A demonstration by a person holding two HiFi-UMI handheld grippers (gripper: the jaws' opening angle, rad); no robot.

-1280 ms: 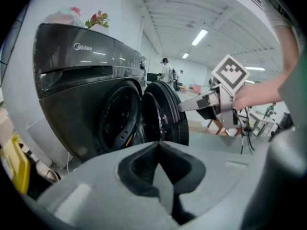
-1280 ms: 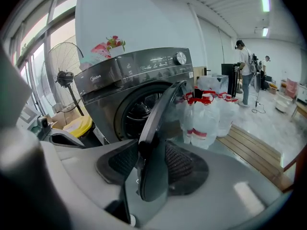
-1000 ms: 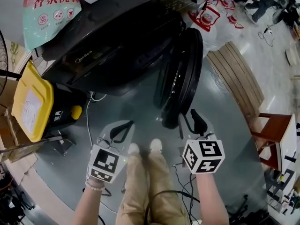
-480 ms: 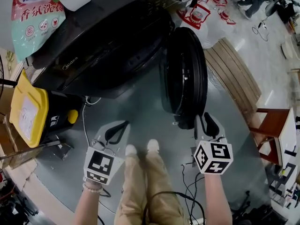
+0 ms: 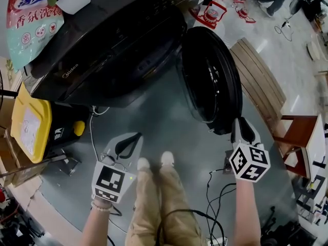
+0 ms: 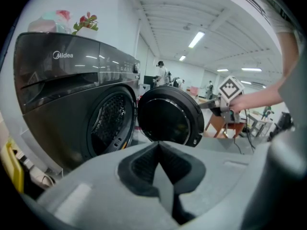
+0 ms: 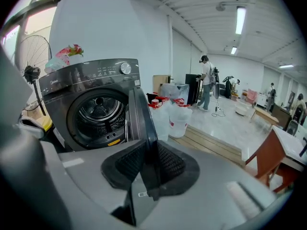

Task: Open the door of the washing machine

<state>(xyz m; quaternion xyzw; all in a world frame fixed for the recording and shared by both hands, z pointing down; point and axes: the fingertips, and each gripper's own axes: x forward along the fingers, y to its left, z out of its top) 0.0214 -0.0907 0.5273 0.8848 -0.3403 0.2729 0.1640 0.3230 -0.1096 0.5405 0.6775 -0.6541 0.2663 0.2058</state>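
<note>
The dark grey washing machine (image 5: 118, 50) stands with its round door (image 5: 210, 81) swung out to the right and the drum (image 7: 98, 114) exposed. My right gripper (image 5: 241, 126) is at the door's free lower edge. Its jaws are closing, and in the right gripper view (image 7: 149, 152) the door's rim (image 7: 141, 114) runs between the black pads, which lie against it. My left gripper (image 5: 134, 137) hangs shut and empty over the floor in front of the machine, apart from it. The left gripper view shows its jaws (image 6: 160, 150) closed, with the open door (image 6: 168, 116) beyond.
A yellow-lidded bin (image 5: 31, 124) sits left of the machine and a detergent bag (image 5: 33, 19) lies on top. Wooden slats (image 5: 259, 81) and a brown chair (image 5: 297, 137) are to the door's right. Cables (image 5: 215, 188) trail by the person's feet (image 5: 154, 163). White bags (image 7: 175, 114) stand behind the door.
The door has swung further open toward the right, and my right gripper went right with its edge while its jaws narrowed. The left gripper stayed where it was.
</note>
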